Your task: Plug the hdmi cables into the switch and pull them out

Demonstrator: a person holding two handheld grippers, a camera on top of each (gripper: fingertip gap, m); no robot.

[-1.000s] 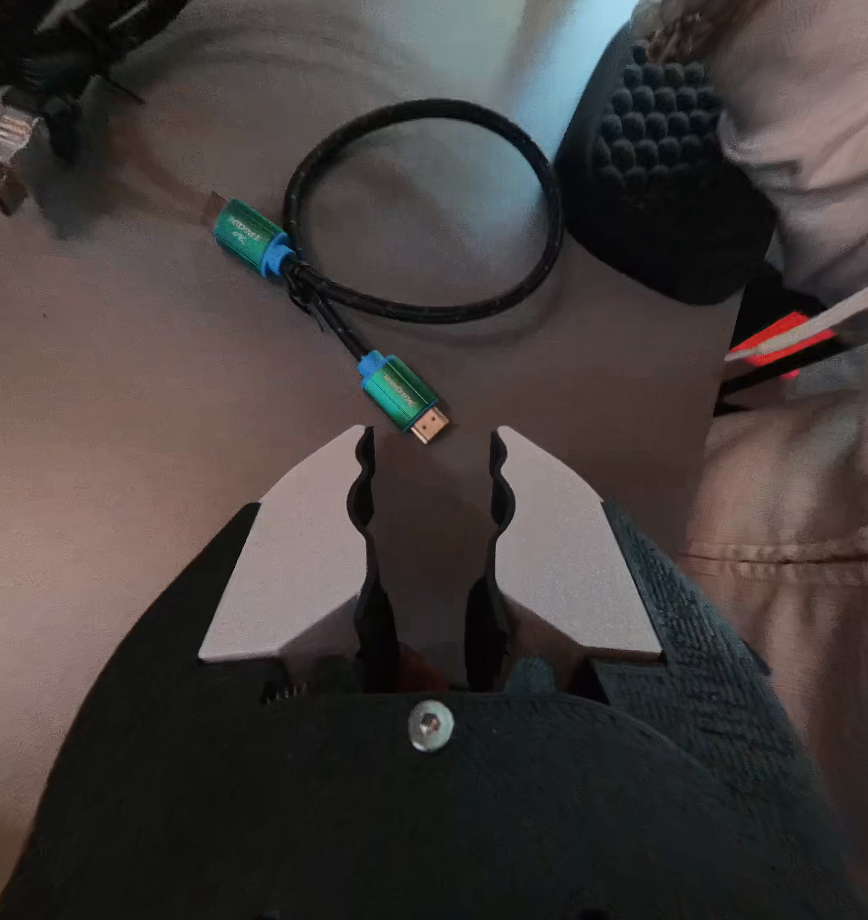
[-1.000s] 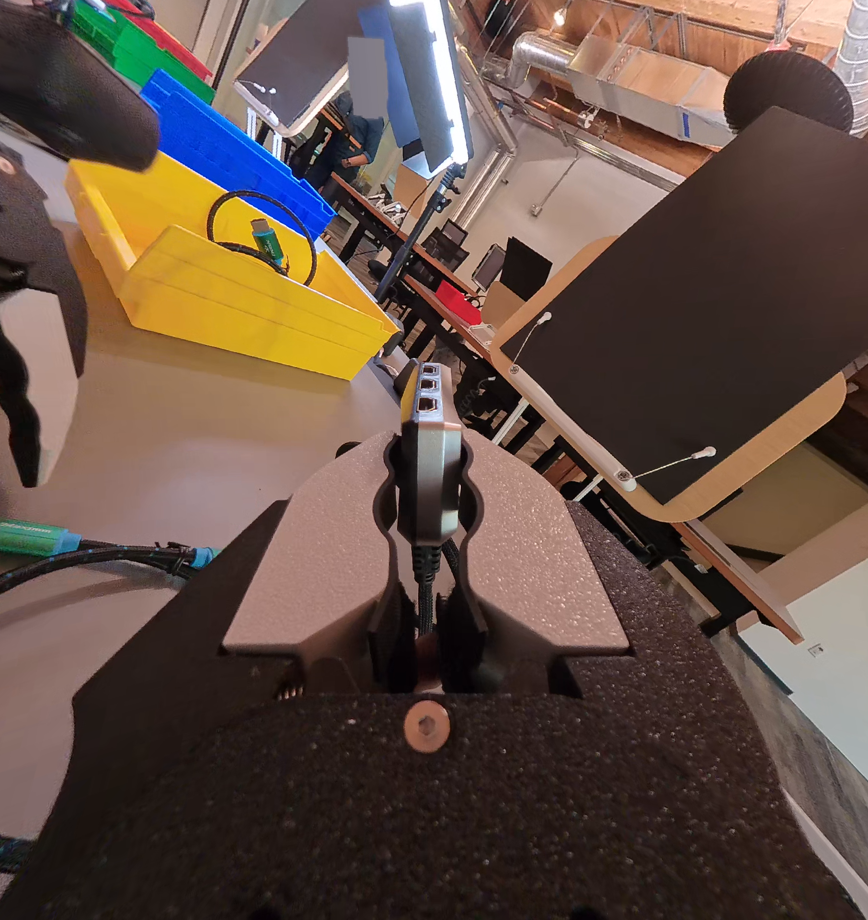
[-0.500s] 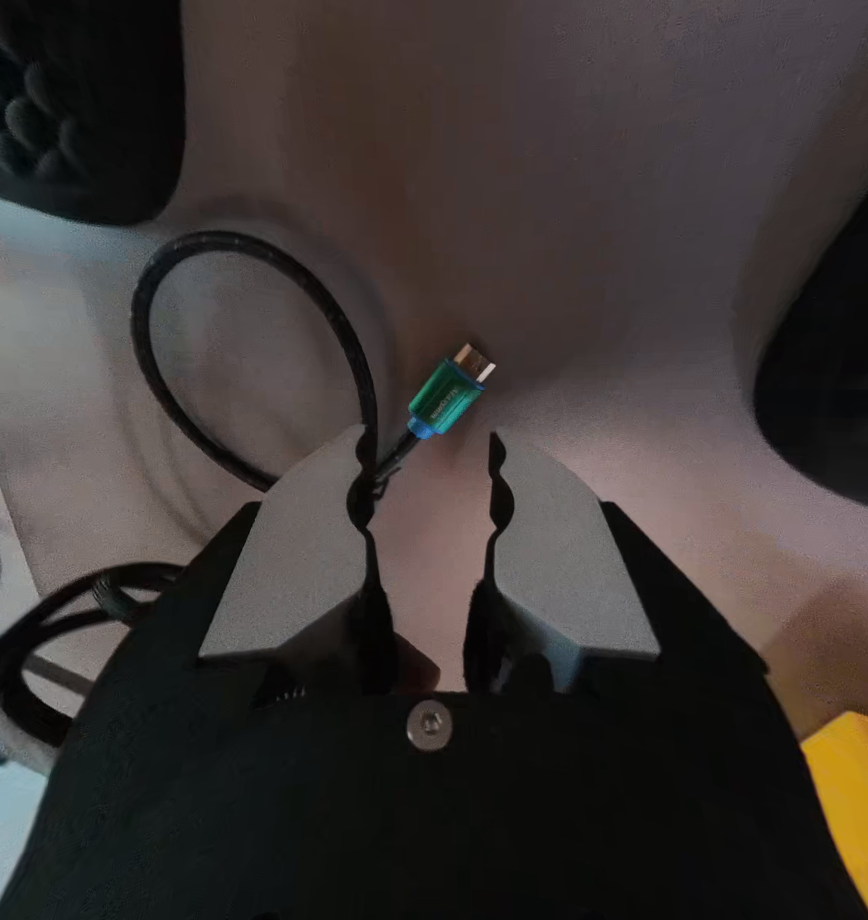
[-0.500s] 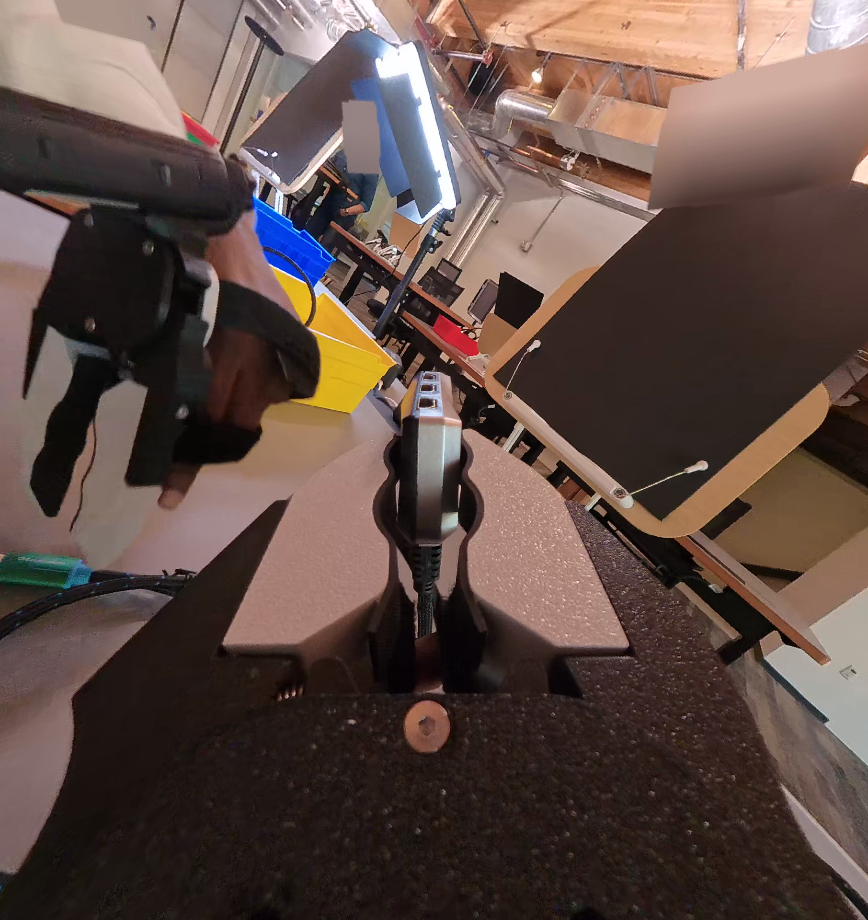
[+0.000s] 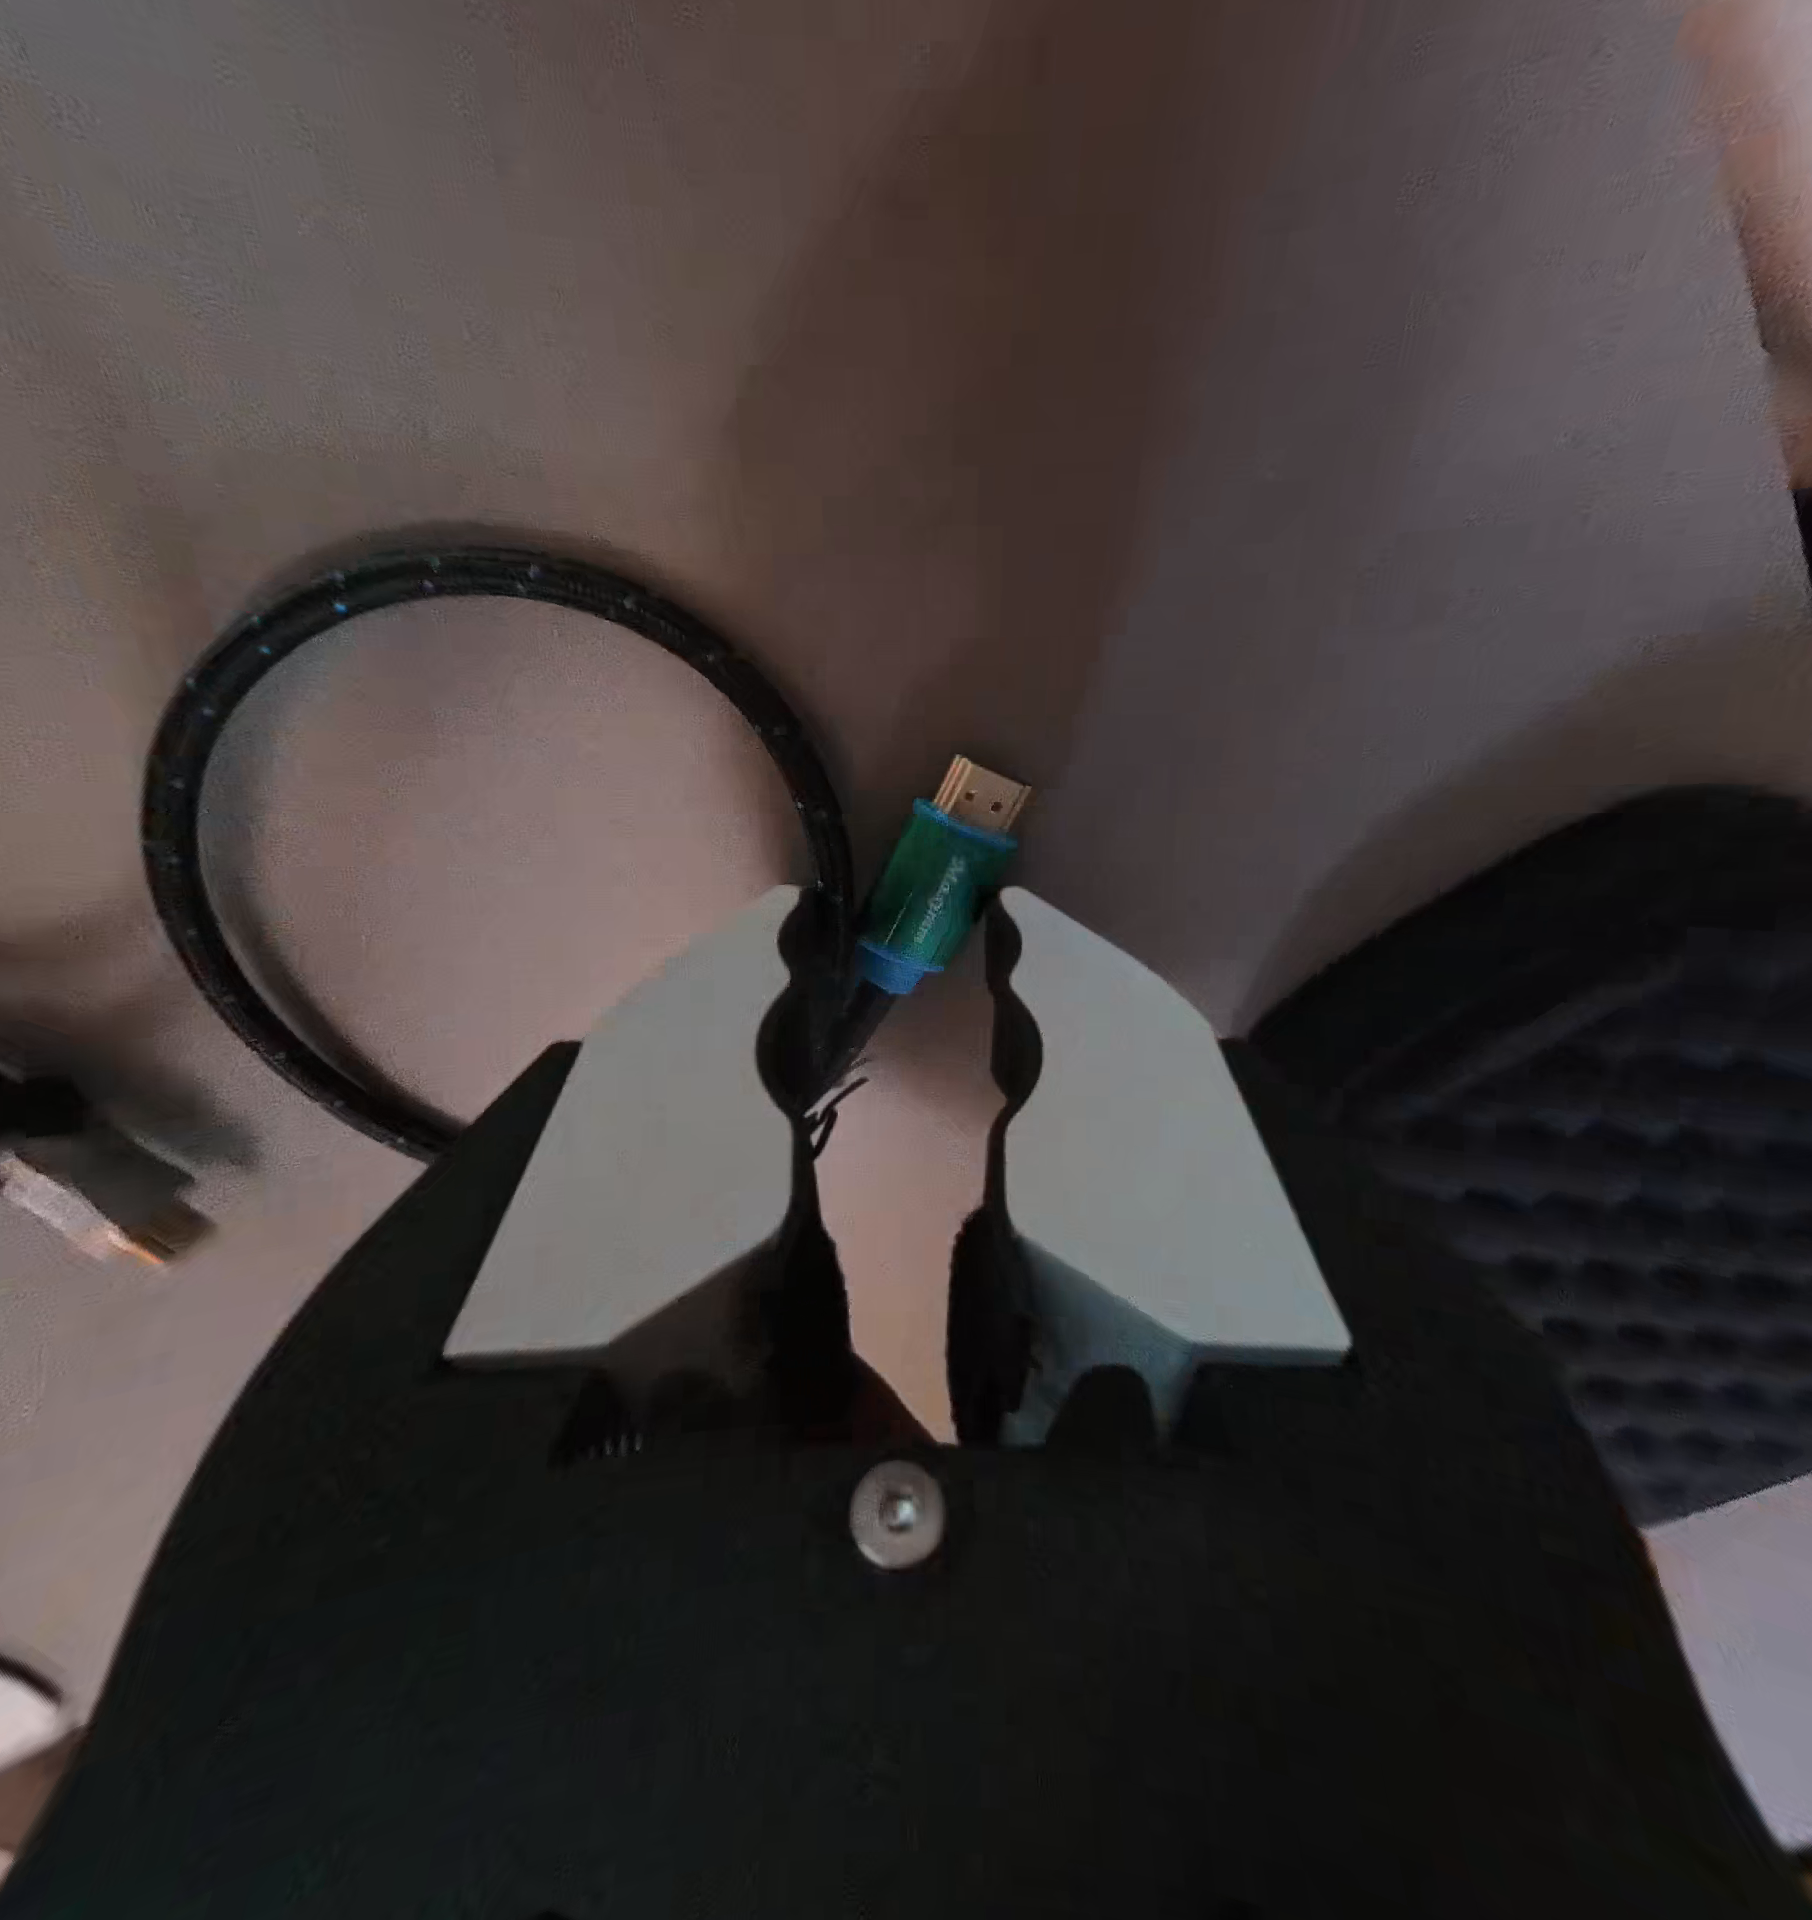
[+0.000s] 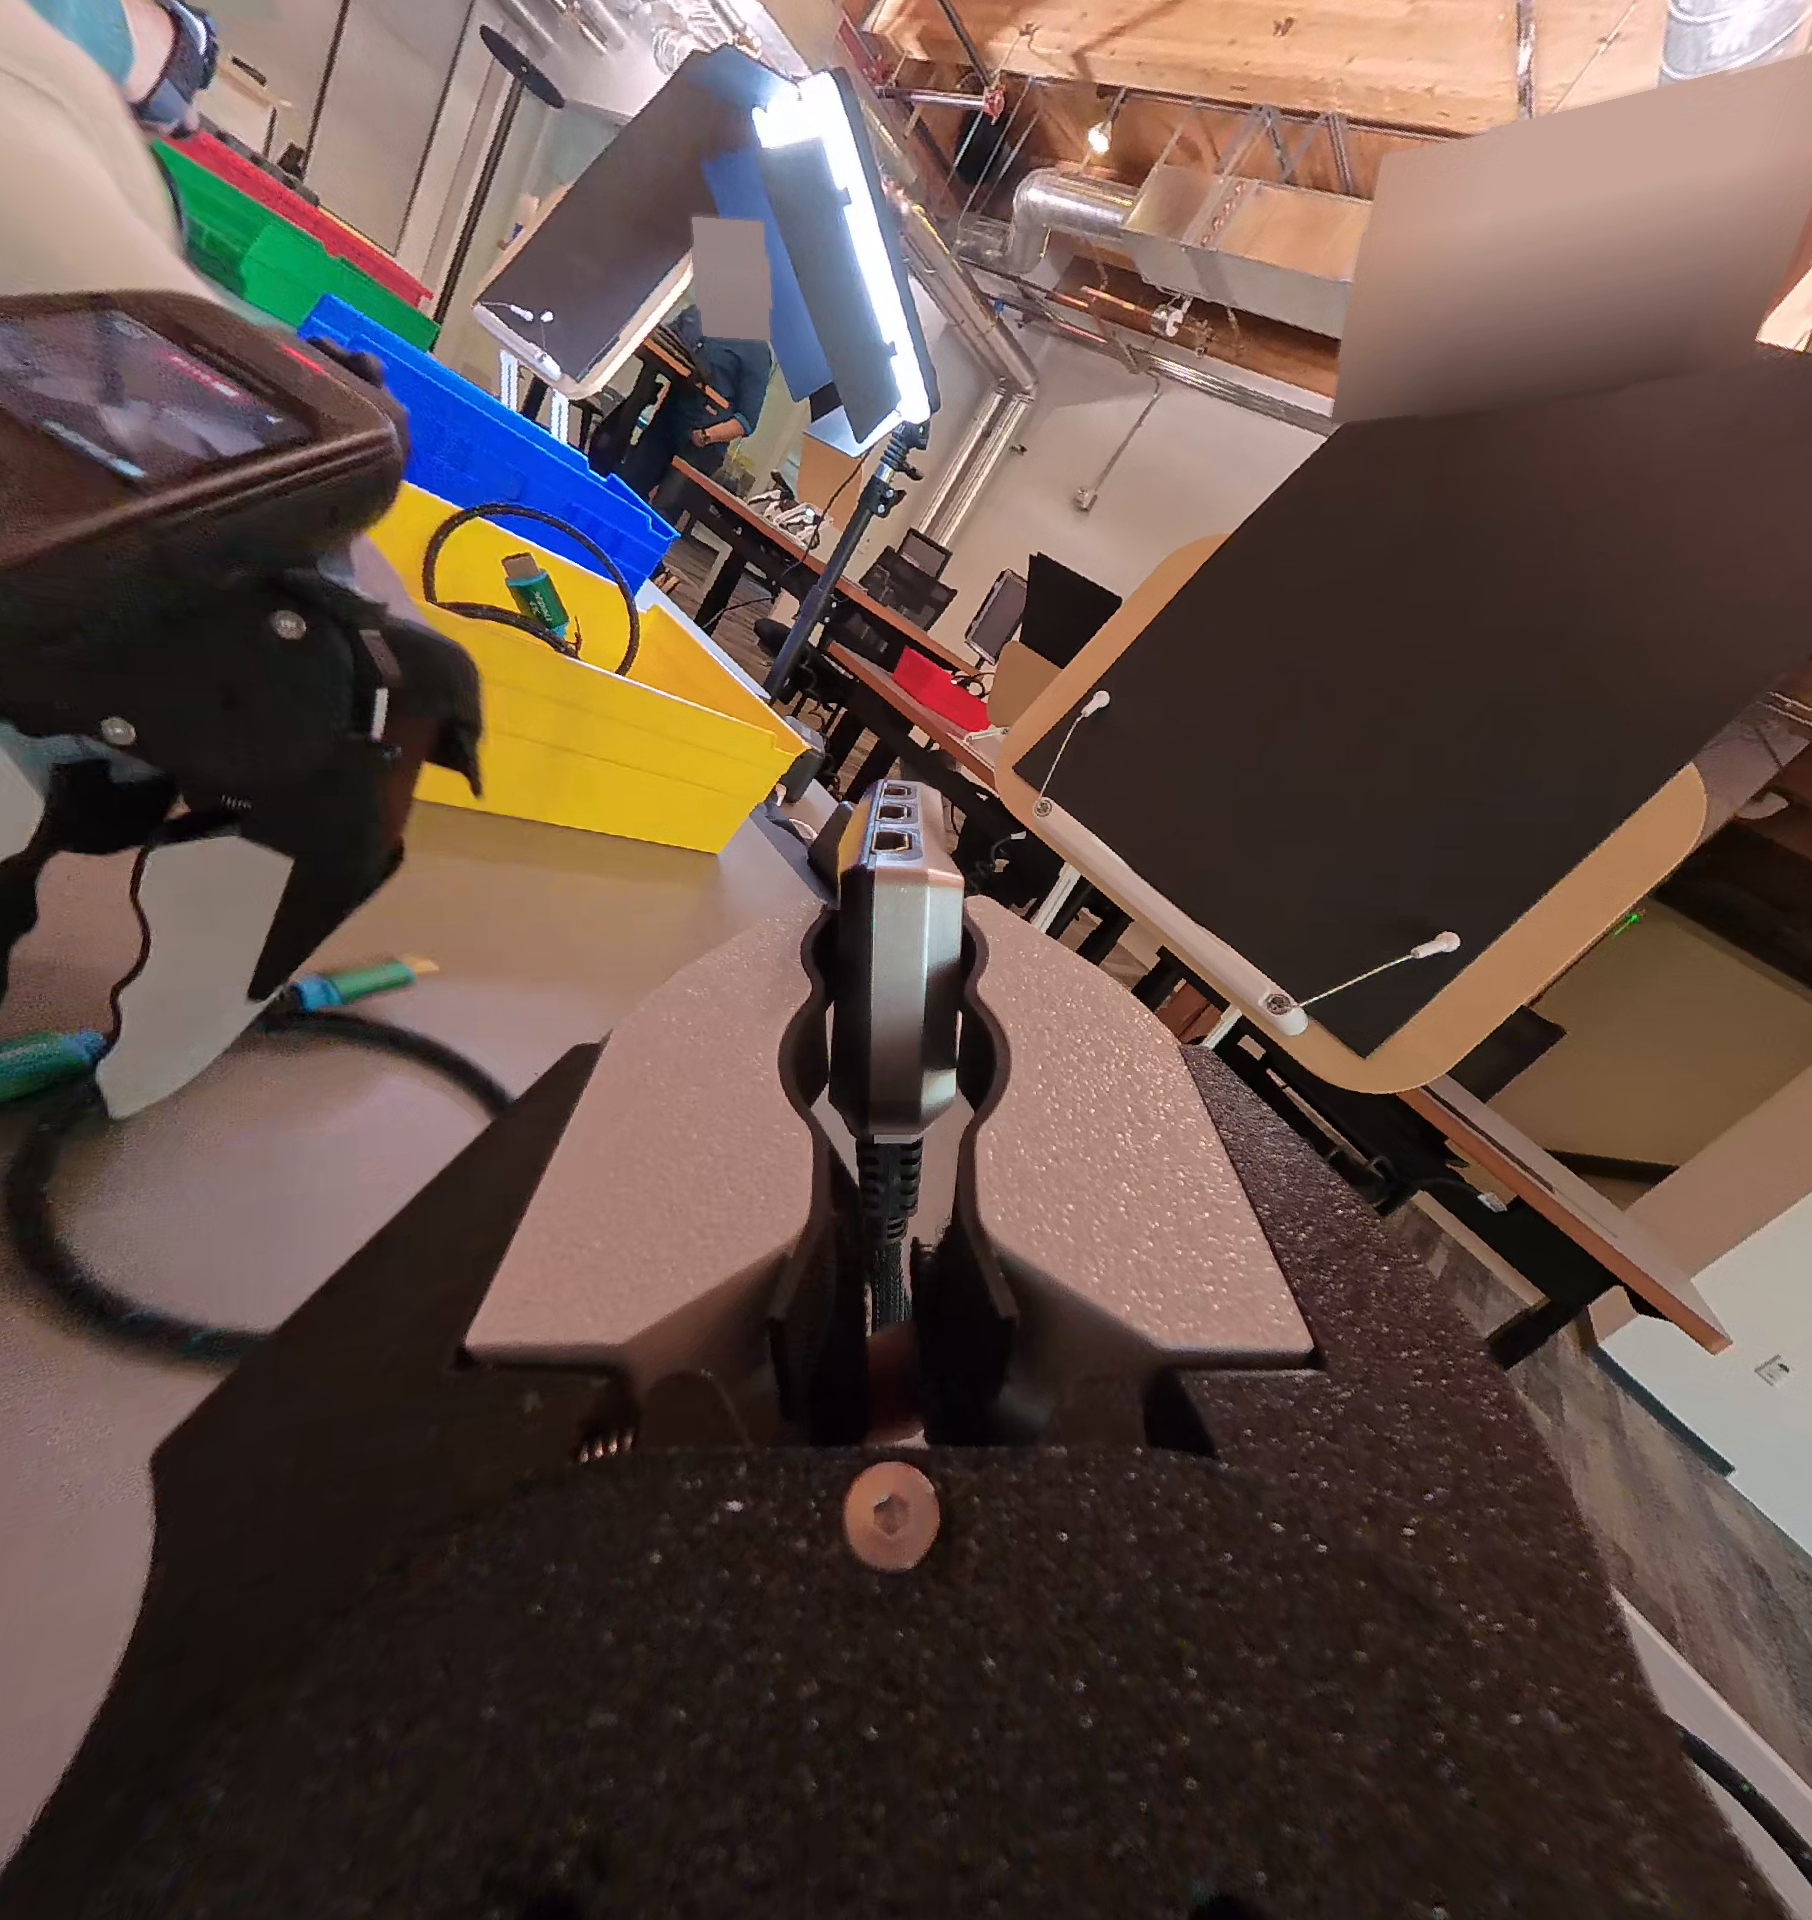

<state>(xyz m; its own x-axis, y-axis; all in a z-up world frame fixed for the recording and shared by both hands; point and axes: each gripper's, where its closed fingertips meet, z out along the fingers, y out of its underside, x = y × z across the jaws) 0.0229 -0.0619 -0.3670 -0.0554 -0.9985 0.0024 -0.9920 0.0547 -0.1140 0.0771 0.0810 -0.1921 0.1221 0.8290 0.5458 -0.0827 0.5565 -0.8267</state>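
Note:
In the left wrist view my left gripper (image 5: 897, 914) is open, its jaws on either side of a green HDMI plug (image 5: 933, 894) with a gold tip that lies on the grey table. The plug's black braided cable (image 5: 258, 665) loops to the left. My right gripper (image 6: 894, 935) is shut on the grey switch (image 6: 897, 997), held on edge with its row of ports (image 6: 891, 821) facing away. The right wrist view also shows the left gripper (image 6: 81, 1029) low over the table, with the green plug (image 6: 362, 982) beside it and the cable's other green plug (image 6: 8, 1075) under it.
A yellow bin (image 6: 611, 727) behind holds another coiled cable with a green plug (image 6: 533, 603). Blue (image 6: 486, 447) and green (image 6: 247, 249) bins stand beyond it. A blurred metal connector (image 5: 91, 1205) lies at the left. The right gripper's black body (image 5: 1608, 1143) is close on the right.
My left gripper swung round over the cable and came down with its jaws around the green plug; the jaws have narrowed. The right gripper keeps the switch, nearly still.

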